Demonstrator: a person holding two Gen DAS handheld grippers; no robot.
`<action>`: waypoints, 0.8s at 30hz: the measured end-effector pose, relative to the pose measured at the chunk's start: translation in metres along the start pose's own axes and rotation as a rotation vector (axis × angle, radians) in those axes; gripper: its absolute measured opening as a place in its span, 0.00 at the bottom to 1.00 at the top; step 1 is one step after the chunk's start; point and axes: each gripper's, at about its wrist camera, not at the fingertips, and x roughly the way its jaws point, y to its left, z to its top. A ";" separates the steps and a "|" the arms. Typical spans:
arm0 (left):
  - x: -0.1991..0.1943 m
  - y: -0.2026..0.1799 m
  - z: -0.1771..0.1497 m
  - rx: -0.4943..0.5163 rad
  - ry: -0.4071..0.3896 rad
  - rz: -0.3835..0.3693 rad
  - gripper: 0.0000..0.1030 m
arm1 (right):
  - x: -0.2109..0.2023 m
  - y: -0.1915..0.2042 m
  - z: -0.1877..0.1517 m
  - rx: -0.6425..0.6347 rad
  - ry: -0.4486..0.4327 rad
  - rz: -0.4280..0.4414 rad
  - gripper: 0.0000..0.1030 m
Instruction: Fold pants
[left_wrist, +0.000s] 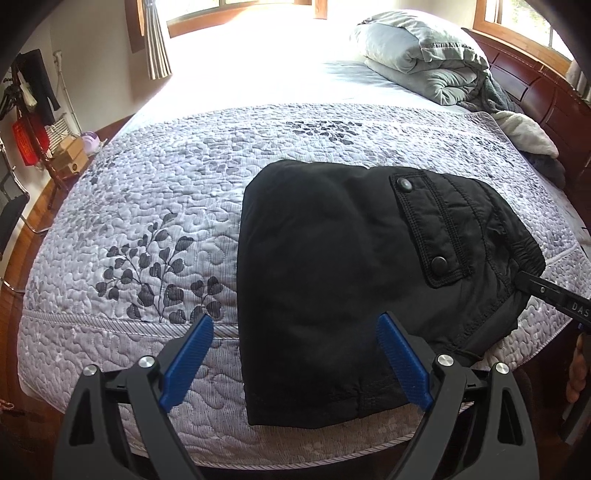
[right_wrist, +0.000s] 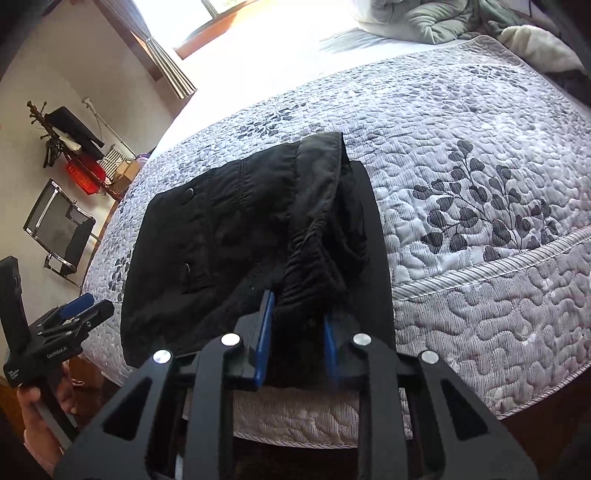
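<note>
Black pants (left_wrist: 332, 277) lie folded into a compact bundle on the quilted bed near its front edge, pocket flap with two snaps on top. They also show in the right wrist view (right_wrist: 236, 229). My left gripper (left_wrist: 295, 332) is open and empty, hovering just above the bundle's near left part. It also shows in the right wrist view (right_wrist: 79, 308). My right gripper (right_wrist: 299, 317) is shut on the pants' elastic waistband (right_wrist: 310, 258) at the bundle's right edge. In the left wrist view one of its fingers (left_wrist: 554, 291) reaches into the fabric.
The grey leaf-patterned quilt (left_wrist: 147, 221) covers the bed. A rolled grey comforter (left_wrist: 424, 55) lies at the head by a wooden headboard (left_wrist: 535, 92). A coat rack (right_wrist: 70, 133), boxes and a black chair (right_wrist: 59, 229) stand left of the bed.
</note>
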 end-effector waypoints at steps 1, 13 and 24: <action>-0.001 0.000 0.000 -0.001 -0.002 -0.001 0.89 | 0.004 -0.002 -0.001 0.006 0.007 -0.008 0.22; 0.009 0.008 -0.005 -0.011 0.028 0.006 0.91 | 0.021 -0.009 -0.010 0.032 0.041 -0.029 0.25; 0.025 0.037 -0.029 -0.089 0.097 -0.001 0.91 | 0.008 -0.010 -0.012 0.033 0.026 -0.069 0.43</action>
